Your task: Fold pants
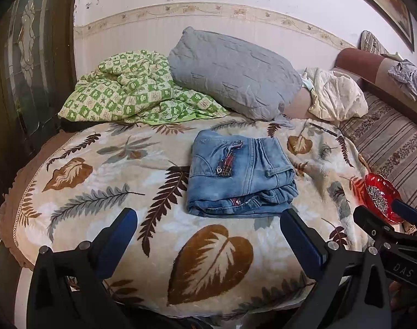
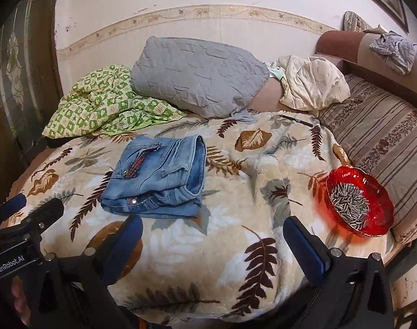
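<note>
While the faded blue denim pants (image 1: 240, 176) lie folded at frame centre, seemingly finished, left gripper (image 1: 208, 235) and right gripper (image 2: 212, 242) gape empty.

Mounted on the left gripper (image 1: 208, 233), looking forward and slightly down along both spread blue fingers from the near edge of the leaf-patterned blanket (image 1: 104, 170), with the folded jeans (image 1: 241, 175) near and centred and the right gripper (image 1: 383, 219) entering at the right edge. Mounted on the right gripper (image 2: 212, 240), facing the same way from a station further right, with the jeans (image 2: 156, 178) offset left, the red bowl (image 2: 360, 200) close at right and the left gripper (image 2: 30, 211) at the left edge. Shared between both views: blanket, jeans, grey pillow (image 1: 233, 71), green checked quilt (image 1: 126, 87), bowl and rear wall.
</note>
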Motion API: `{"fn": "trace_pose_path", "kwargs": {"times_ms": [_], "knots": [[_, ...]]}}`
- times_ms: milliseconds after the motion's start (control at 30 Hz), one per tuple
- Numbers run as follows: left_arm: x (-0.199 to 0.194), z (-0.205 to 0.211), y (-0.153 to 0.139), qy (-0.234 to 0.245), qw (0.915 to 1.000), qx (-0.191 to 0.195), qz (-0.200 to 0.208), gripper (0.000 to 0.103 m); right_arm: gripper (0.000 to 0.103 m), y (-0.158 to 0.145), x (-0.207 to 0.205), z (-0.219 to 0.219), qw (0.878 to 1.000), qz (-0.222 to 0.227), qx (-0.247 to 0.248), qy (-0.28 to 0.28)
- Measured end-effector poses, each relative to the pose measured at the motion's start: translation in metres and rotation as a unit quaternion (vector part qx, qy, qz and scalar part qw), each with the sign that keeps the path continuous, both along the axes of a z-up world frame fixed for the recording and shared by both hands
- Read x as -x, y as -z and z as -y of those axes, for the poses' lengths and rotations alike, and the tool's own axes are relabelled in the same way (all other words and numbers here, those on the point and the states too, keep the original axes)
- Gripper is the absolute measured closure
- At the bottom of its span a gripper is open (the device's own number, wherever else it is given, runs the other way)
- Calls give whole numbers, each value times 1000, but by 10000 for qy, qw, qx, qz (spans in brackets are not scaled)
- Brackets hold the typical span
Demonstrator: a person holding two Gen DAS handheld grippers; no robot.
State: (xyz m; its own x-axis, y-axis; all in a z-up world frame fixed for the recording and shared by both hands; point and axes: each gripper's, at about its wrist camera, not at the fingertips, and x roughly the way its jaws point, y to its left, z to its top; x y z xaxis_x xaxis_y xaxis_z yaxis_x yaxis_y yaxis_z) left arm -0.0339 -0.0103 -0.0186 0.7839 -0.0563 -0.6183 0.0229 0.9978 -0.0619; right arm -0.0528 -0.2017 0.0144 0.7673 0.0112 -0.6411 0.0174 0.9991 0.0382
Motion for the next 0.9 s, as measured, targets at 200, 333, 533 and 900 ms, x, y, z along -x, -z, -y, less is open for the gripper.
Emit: {"fn": "trace_pose_path", "kwargs": {"times_ms": [200,333,533,900], "knots": [[0,0,1,7,10000,13,-24,0,0,1,-1,1,10000,-9,4,10],[0,0,2,16,10000,17,-34,0,0,2,-1,1,10000,-13,7,8],[1,1,3,14,10000,9,-49,0,0,5,-1,1,10000,-38,16,17],[0,3,5,78,9999,-126,-86,0,0,9,-2,1,10000,-64,24,27]]}}
